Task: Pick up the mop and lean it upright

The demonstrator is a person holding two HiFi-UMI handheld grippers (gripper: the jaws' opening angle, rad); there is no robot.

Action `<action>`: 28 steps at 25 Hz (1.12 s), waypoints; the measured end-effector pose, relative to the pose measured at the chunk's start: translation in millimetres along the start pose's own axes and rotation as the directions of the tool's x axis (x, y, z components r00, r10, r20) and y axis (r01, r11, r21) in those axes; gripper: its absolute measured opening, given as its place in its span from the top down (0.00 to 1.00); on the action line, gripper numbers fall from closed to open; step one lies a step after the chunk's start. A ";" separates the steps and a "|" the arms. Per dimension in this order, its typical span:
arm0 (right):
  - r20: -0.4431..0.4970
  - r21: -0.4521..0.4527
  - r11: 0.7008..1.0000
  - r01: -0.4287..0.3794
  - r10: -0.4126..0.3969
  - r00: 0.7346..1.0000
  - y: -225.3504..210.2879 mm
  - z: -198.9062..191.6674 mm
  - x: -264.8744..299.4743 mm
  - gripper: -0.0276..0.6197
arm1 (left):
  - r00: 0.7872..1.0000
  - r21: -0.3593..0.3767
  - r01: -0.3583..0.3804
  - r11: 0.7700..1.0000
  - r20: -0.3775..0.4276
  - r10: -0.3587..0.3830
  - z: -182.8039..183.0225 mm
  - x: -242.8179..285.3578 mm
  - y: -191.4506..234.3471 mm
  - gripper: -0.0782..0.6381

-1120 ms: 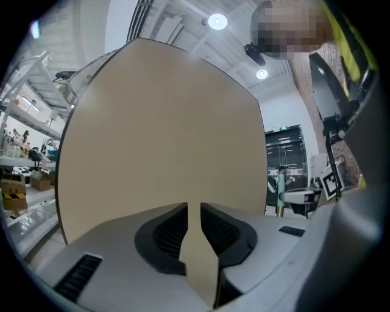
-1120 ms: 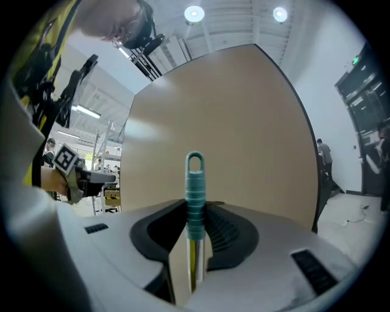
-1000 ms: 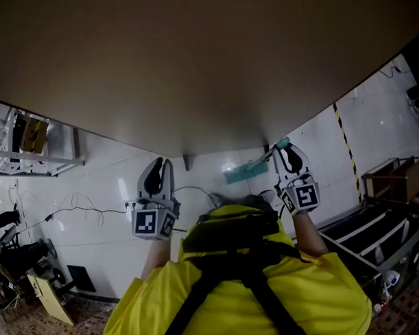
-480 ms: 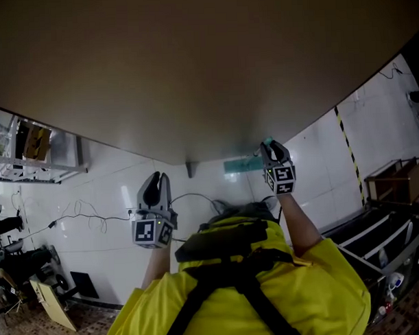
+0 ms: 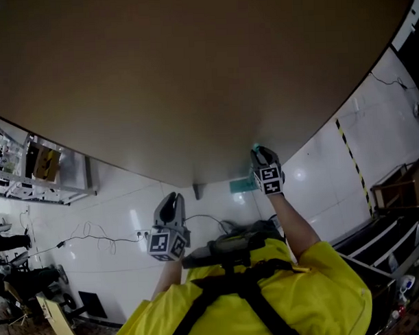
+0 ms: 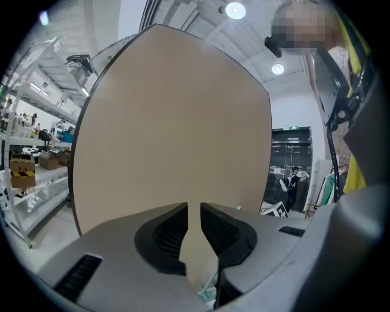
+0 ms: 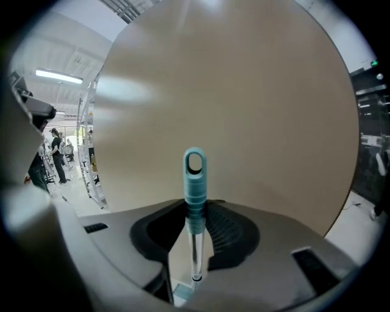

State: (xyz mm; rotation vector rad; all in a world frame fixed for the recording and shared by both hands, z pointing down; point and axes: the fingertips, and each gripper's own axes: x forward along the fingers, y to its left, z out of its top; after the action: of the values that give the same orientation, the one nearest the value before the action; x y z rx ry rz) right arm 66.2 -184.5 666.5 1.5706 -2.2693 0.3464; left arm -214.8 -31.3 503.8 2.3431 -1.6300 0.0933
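The mop stands close to upright. Its teal loop-ended handle (image 7: 195, 183) rises between the jaws of my right gripper (image 7: 195, 210), which is shut on it just below the grip. Those jaws have just been opening slightly, with the handle still between them. In the head view the right gripper (image 5: 259, 153) holds the handle tip (image 5: 255, 146) against the edge of the big tan panel (image 5: 193, 81), and the teal mop head (image 5: 242, 185) lies on the white floor below. My left gripper (image 5: 172, 199) hangs apart to the left, with a narrow empty gap between its jaws (image 6: 194, 210).
Metal shelving (image 5: 38, 162) stands at the left with a cable (image 5: 95, 232) trailing over the floor. A yellow-black floor stripe (image 5: 353, 165) and wooden frames (image 5: 395, 191) lie at the right. Another person (image 6: 294, 183) stands far off by a doorway.
My right gripper has carried the mop handle leftward and in toward the tan panel's edge. The left gripper has sunk lower in the picture. The mop head stays on the floor.
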 end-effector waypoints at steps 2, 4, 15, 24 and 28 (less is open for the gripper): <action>-0.008 0.020 1.000 0.007 -0.006 1.000 0.3 3.6 4.6 0.74 | 1.000 -0.004 -0.006 1.000 -0.011 0.006 -0.5 0.2 1.7 0.79; -0.010 0.024 1.000 0.001 -0.001 1.000 1.5 5.1 8.4 0.69 | 1.000 -0.009 0.000 1.000 -0.027 -0.001 -4.3 4.2 1.5 0.79; 0.077 0.011 1.000 -0.017 0.016 0.997 3.1 43.6 -5.2 0.57 | 0.996 -0.012 0.034 0.999 -0.081 -0.035 -23.4 22.2 -2.1 0.79; 0.272 0.019 0.998 -0.055 0.048 0.961 14.1 122.7 -136.1 0.57 | 1.000 0.010 0.029 1.000 -0.010 -0.029 3.0 30.8 -10.4 0.79; 0.357 0.028 0.996 -0.088 0.073 0.931 14.6 157.9 -208.9 0.57 | 0.998 -0.009 0.058 0.998 0.028 -0.058 24.1 31.1 -22.7 0.79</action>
State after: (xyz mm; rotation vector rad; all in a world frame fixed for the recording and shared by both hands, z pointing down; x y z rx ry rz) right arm 95.1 -64.7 435.0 1.6788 -2.6196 0.1393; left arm -185.1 -58.7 482.9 2.3922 -1.5704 0.0403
